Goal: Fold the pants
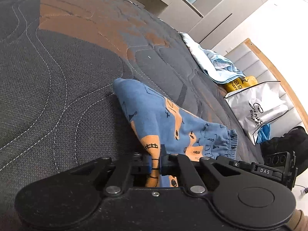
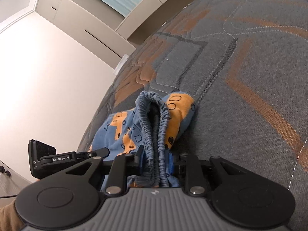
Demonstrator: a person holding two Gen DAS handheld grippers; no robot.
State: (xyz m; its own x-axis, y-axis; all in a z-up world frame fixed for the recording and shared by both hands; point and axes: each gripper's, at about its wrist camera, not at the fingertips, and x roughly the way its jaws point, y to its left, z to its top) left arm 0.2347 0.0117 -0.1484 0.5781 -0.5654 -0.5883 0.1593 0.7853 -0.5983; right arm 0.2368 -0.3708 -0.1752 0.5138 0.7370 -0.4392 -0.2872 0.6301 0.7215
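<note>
pants (image 1: 154,113): small blue and orange printed pair, bunched on the quilted bed (image 1: 57,80), partly lifted between the two grippers.
left gripper (image 1: 155,163): fingers pinched tight on an orange-printed fold of cloth.
right gripper (image 2: 156,158): fingers closed on the gathered elastic waistband (image 2: 154,115), both layers together.
other items: white bag (image 1: 258,107) and light blue bedding (image 1: 211,63) at the far side of the bed.
step in hand: judged to be lifting to straighten; keep both grips firm, raise evenly, draw the hands apart until the cloth hangs flat.
</note>
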